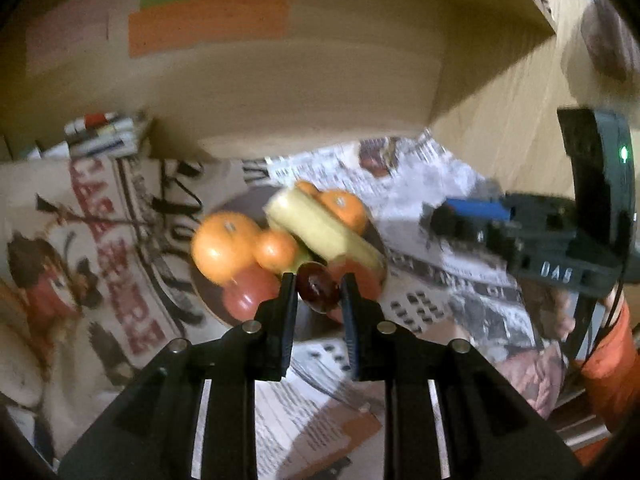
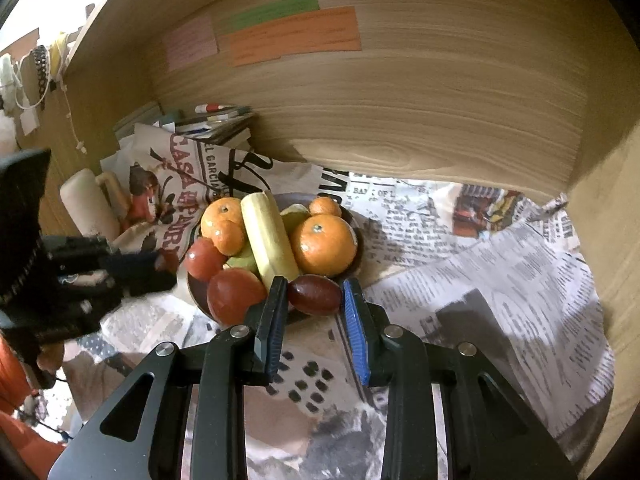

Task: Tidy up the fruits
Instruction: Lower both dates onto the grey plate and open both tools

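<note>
right wrist view: newspaper [image 2: 500,264] surrounds fruit bowl [image 2: 358,254].

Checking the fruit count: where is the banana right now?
In the right wrist view, the banana lies across the middle of the dark bowl, between one orange on its left and a larger orange on its right.

A wooden desk surface [image 2: 616,280] set in a wood-panelled alcove is covered with spread newspaper sheets [image 2: 500,264]. On the paper sits a dark round plate [image 2: 356,256] piled with fruit. To its left lies a printed paper bag [image 2: 172,184], with a stack of books [image 2: 216,120] behind it against the back panel.
</note>
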Demonstrator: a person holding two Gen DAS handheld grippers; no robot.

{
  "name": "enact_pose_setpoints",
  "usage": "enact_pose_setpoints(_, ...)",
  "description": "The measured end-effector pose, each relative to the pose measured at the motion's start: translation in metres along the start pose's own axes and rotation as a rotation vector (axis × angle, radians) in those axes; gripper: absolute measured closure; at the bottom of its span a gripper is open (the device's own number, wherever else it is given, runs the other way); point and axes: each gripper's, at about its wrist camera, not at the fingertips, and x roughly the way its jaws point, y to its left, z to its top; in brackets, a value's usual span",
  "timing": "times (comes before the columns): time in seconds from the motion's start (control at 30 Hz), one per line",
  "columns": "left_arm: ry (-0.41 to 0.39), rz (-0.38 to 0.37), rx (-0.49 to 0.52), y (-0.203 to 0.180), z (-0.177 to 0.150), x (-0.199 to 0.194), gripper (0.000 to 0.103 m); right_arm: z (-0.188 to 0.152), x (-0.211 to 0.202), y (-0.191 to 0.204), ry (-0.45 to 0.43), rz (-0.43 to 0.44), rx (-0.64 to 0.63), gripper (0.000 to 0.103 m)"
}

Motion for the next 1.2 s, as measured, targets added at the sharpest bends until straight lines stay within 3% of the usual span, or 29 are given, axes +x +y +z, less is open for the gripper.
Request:
enact_pose_setpoints(0.27, -0.027, 0.039, -0.009, 0.025, 0.022, 0.011, 0.082, 0.015, 0.017, 0.009, -0.023, 0.005, -0.032, 0.077)
enact_pose_setpoints(0.93, 0.053, 0.019, -0.036, 0.043, 0.032, 0.059, 0.080, 0.013, 0.062, -0.007, 0.056, 0.031, 0.034, 0.076)
enact_pose_setpoints(0.97, 0.055, 0.023, -0.034, 0.043, 0.032, 0.059, 0.078, 0.013, 0.062, -0.008, 0.060, 0.034, 0.036, 0.076)
enact_pose_setpoints(1.07, 0.060, 0.015, -0.041, 0.044, 0.033, 0.058, 0.074, 0.014, 0.062, -0.009, 0.051, 0.032, 0.040, 0.061)
enact_pose_setpoints(1.2, 0.044, 0.022, -0.041, 0.043, 0.033, 0.052, 0.073, 0.016, 0.057, -0.008, 0.031, 0.025, 0.031, 0.059)
